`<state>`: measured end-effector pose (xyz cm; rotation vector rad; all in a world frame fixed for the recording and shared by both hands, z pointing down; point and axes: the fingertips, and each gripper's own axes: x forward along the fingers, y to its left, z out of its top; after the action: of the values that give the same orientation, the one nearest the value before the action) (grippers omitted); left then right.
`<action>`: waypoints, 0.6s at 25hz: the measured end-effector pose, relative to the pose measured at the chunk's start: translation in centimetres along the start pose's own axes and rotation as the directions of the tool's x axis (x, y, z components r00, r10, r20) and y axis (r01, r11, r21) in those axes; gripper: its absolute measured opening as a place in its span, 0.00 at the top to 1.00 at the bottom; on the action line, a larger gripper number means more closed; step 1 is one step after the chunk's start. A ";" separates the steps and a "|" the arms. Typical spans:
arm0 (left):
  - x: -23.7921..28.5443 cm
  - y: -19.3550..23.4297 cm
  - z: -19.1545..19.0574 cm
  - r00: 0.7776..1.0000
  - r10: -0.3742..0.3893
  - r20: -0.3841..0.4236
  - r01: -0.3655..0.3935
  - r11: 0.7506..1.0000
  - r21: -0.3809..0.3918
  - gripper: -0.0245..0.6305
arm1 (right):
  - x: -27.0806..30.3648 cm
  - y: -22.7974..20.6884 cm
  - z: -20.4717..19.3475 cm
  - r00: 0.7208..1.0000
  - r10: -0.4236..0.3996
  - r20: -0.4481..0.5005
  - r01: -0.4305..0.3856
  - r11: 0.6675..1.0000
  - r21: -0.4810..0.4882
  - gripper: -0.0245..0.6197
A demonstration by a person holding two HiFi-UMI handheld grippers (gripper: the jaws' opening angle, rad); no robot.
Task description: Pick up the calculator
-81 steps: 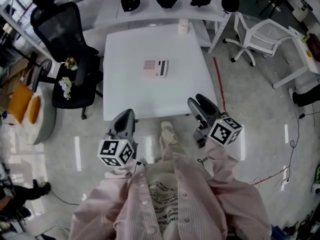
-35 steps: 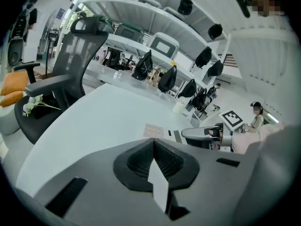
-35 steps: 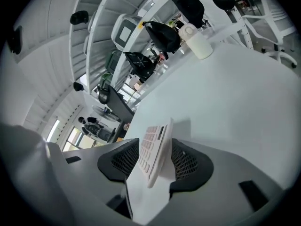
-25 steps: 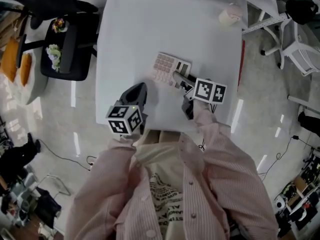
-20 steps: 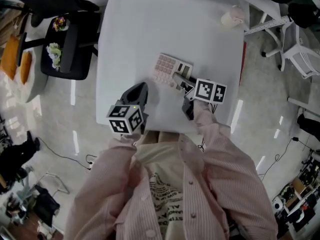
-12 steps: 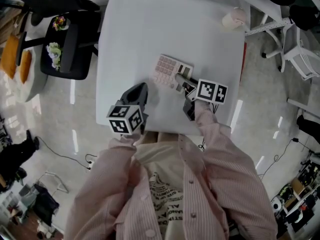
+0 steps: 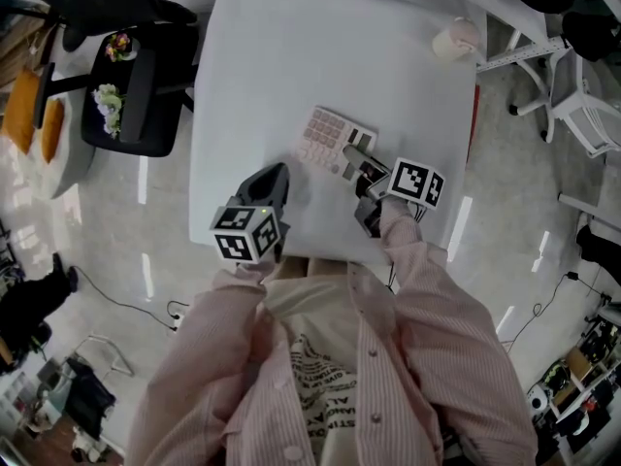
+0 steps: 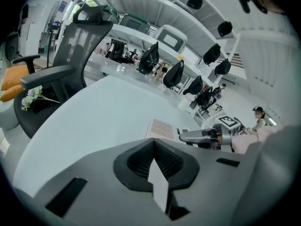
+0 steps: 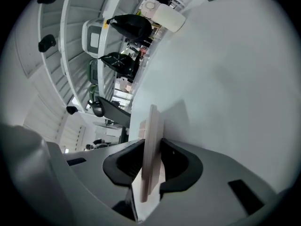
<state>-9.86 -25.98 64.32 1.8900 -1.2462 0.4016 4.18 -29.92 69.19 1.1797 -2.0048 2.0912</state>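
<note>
The pink and white calculator lies on the white table, right of centre. My right gripper is at its near right end, and its jaws have just been closing. In the right gripper view the calculator stands edge-on between the pads, which press on both faces. My left gripper rests to the left of the calculator, apart from it, its jaws together on nothing. The left gripper view shows the calculator and the right gripper ahead.
A small white cup stands at the table's far right corner. A black office chair with flowers on its seat is at the table's left. A white chair stands off to the right.
About three seconds ago both grippers hung short of the table. Over the last second the right gripper rolled a little at the calculator's near end; the left gripper kept still.
</note>
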 end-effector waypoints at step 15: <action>-3.3 -1.7 2.9 0.995 -0.032 0.091 0.026 0.998 0.059 0.96 | -3.0 4.6 0.3 0.996 0.079 0.048 -0.078 0.997 -0.008 0.82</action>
<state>-10.35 -25.91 59.60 1.9926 -1.2778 0.3420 4.18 -29.55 63.68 1.1802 -2.1105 2.1099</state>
